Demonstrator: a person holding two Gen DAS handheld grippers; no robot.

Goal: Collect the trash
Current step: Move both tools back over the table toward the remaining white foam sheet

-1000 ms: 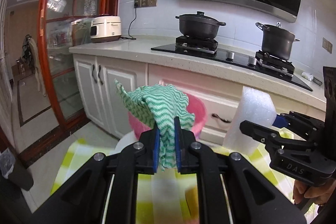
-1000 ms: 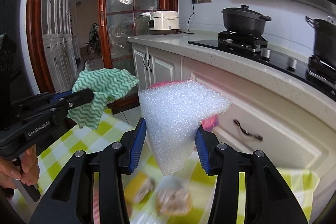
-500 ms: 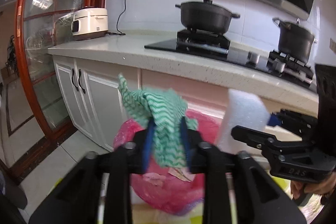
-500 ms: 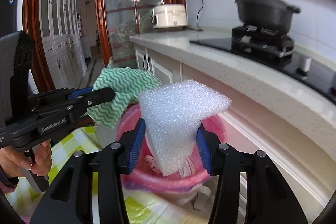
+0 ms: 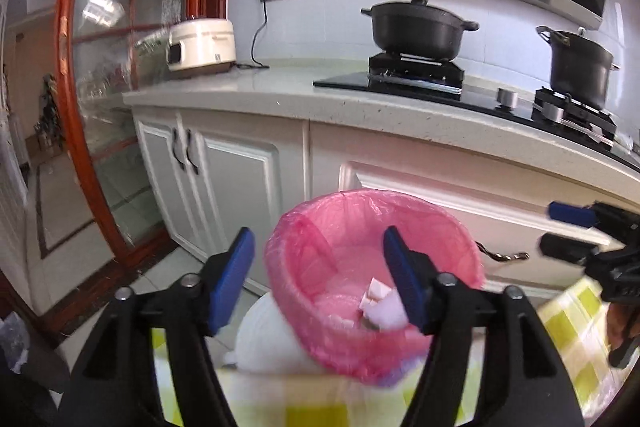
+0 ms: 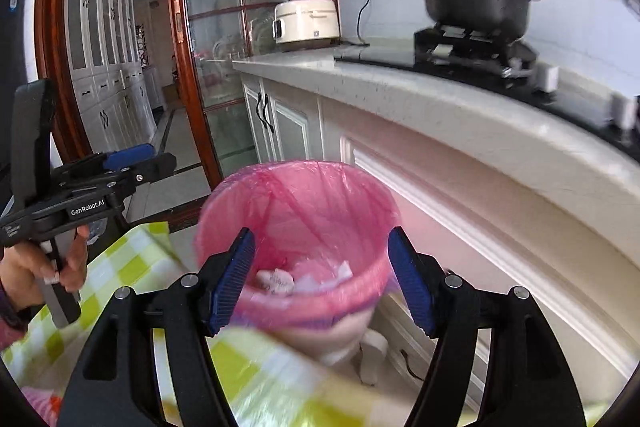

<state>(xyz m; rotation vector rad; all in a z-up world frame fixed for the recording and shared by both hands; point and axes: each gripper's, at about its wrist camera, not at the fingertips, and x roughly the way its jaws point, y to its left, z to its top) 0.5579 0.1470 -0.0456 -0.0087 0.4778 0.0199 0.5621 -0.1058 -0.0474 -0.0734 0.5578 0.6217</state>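
Observation:
A white bin lined with a pink bag (image 5: 320, 219) stands on the floor against the kitchen cabinets; it also shows in the right wrist view (image 6: 304, 187). White scraps (image 5: 380, 303) lie inside it, also in the right wrist view (image 6: 280, 279). My left gripper (image 5: 318, 275) is open and empty just above the bin's near rim. My right gripper (image 6: 322, 279) is open and empty over the bin too. The right gripper shows at the right edge of the left view (image 5: 576, 227); the left gripper shows at the left of the right view (image 6: 120, 167).
A table edge with a yellow-green checked cloth (image 6: 120, 267) lies under both grippers. White cabinets (image 5: 224, 171) and a counter (image 5: 360, 103) with a rice cooker (image 5: 200, 47) and two black pots stand behind the bin. A red-framed glass door (image 5: 80, 131) is to the left.
Both grippers moved forward over the bin and opened. The green zigzag cloth left the left gripper and the white foam piece left the right gripper; the cloth is no longer visible.

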